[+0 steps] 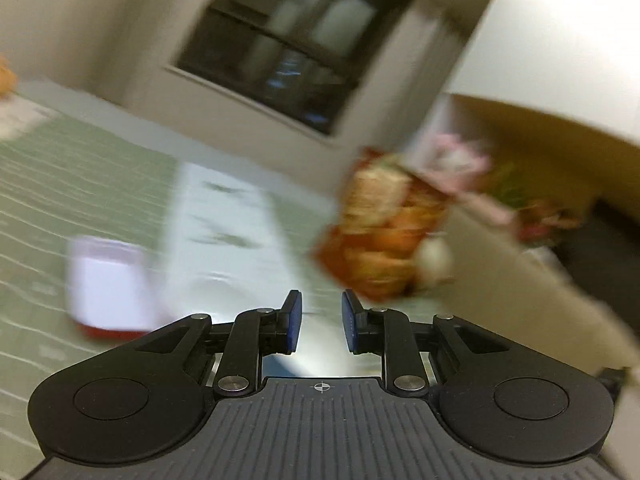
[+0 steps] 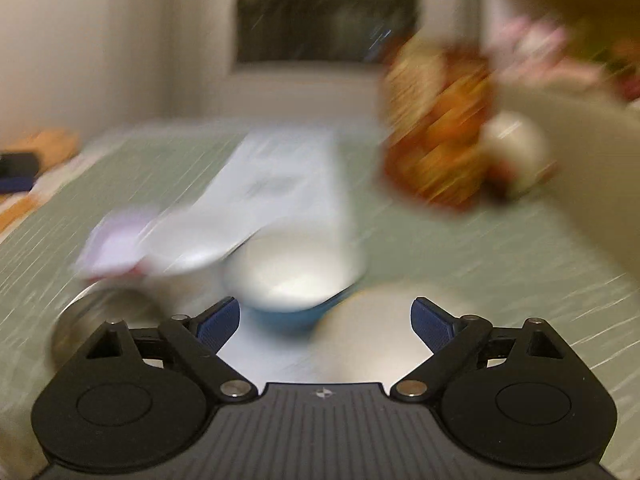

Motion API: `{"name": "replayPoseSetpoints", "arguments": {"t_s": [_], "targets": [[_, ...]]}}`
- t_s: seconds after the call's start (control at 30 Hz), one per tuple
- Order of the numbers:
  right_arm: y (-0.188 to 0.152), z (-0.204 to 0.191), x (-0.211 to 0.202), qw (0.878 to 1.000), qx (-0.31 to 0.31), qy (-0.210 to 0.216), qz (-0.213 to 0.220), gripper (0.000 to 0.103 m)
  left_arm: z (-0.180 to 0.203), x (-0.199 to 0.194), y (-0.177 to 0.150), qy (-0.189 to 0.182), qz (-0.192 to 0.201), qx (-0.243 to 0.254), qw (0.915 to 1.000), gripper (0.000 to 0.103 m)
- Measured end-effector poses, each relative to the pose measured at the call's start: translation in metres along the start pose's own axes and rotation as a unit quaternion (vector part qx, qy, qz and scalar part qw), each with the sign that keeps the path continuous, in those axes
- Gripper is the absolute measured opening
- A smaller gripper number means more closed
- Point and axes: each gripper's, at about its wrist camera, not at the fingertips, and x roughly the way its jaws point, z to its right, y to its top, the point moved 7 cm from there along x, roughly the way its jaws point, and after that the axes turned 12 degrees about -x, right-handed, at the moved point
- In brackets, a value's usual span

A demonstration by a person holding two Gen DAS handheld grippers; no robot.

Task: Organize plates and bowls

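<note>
Both views are motion-blurred. My right gripper point(image 2: 324, 316) stands wide open, with nothing between its fingers, above a bowl point(image 2: 296, 272) that is white inside and blue outside. A round metal plate point(image 2: 372, 336) lies just right of the bowl, and another metal dish point(image 2: 96, 312) sits at the left. A white plate point(image 2: 188, 248) and a pale pink square dish point(image 2: 116, 244) lie behind them. My left gripper point(image 1: 320, 314) has its jaws a narrow gap apart and holds nothing. The pink square dish point(image 1: 108, 284), red underneath, is to its left.
A green striped cloth point(image 1: 60, 184) covers the table, with a white runner point(image 1: 224, 208) down its middle. An orange snack bag point(image 1: 384, 224) point(image 2: 440, 128) and flowers point(image 1: 460, 160) stand at the right by a cream shelf unit point(image 1: 520, 280). A dark window point(image 1: 288, 48) is behind.
</note>
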Motion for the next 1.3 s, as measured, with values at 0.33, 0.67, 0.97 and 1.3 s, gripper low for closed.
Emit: {"name": "replayPoseSetpoints", "arguments": {"t_s": [0.33, 0.67, 0.97, 1.3], "targets": [[0.001, 0.127, 0.032, 0.993, 0.114, -0.011, 0.027, 0.094, 0.047, 0.125, -0.097, 0.027, -0.131, 0.057, 0.9893, 0.019], [-0.064, 0.166, 0.081, 0.983, 0.179, 0.009, -0.039, 0.087, 0.015, 0.194, -0.122, 0.079, -0.204, 0.051, 0.9746, 0.019], [-0.080, 0.125, 0.131, 0.970, 0.199, 0.061, -0.126, 0.078, -0.014, 0.214, -0.136, 0.102, -0.245, 0.028, 0.9638, 0.026], [-0.098, 0.109, 0.156, 0.961, 0.200, 0.076, -0.174, 0.046, -0.018, 0.233, -0.156, 0.082, -0.278, 0.021, 0.9568, 0.027]]}}
